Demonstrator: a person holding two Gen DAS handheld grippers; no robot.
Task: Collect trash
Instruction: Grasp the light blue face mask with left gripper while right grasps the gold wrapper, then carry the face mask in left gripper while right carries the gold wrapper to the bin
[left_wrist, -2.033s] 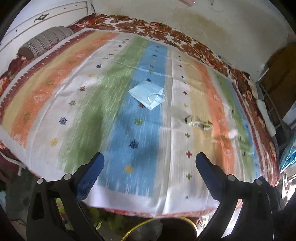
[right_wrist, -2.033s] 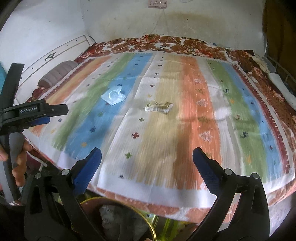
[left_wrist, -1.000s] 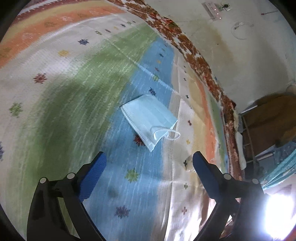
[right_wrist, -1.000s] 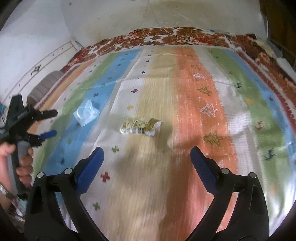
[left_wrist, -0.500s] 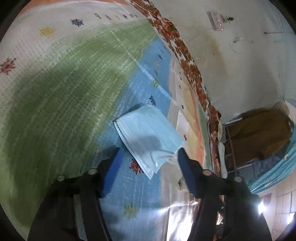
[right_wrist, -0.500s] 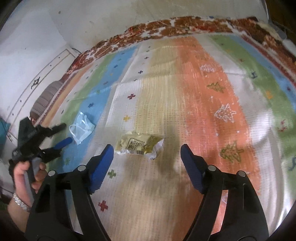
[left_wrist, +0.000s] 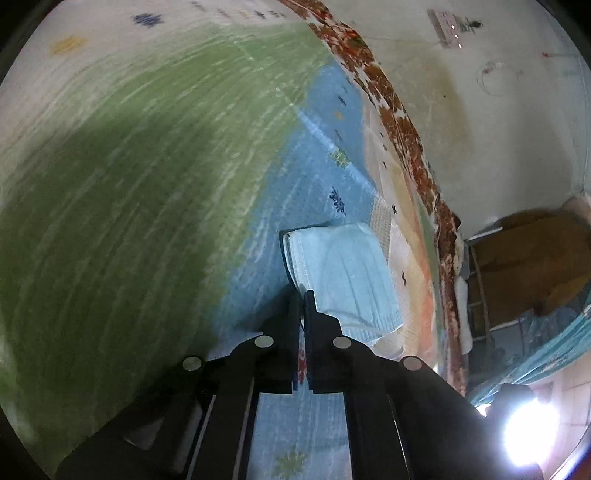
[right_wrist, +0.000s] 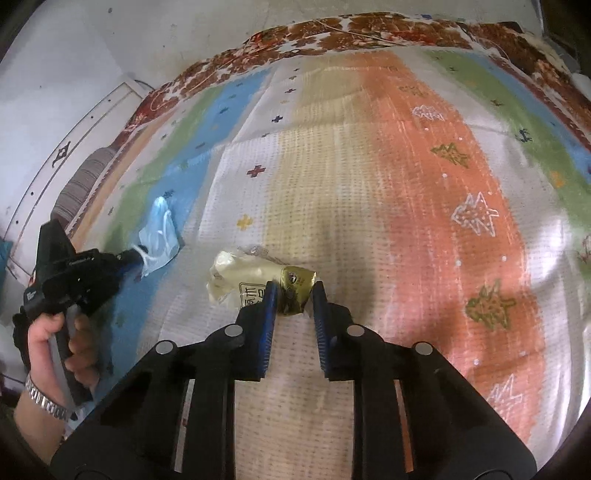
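We are working over a bed covered by a striped blanket, its bands of green, blue, cream and orange filling both views. In the right wrist view a bolster pillow lies at about nine o'clock near the headboard wall.

Next in size are the two pieces of trash. The pale blue face mask lies on the blue stripe, at about four o'clock from the centre of the left wrist view. The crumpled cream and gold wrapper sits on the cream stripe near the middle of the right wrist view, with the mask well apart from it at nine o'clock.

The left gripper has its jaws pressed almost together on the near edge of the mask, so we judge it has pinched the fabric. The right gripper is narrowed around the gold end of the wrapper, both blue pads against it or nearly so.

Our risks, as we judge them: the left pinch catches only a thin hem, so the mask could slide out on lifting, or the blanket weave could be caught with it. The slick wrapper could squirt forward if the grip sits too near its end.
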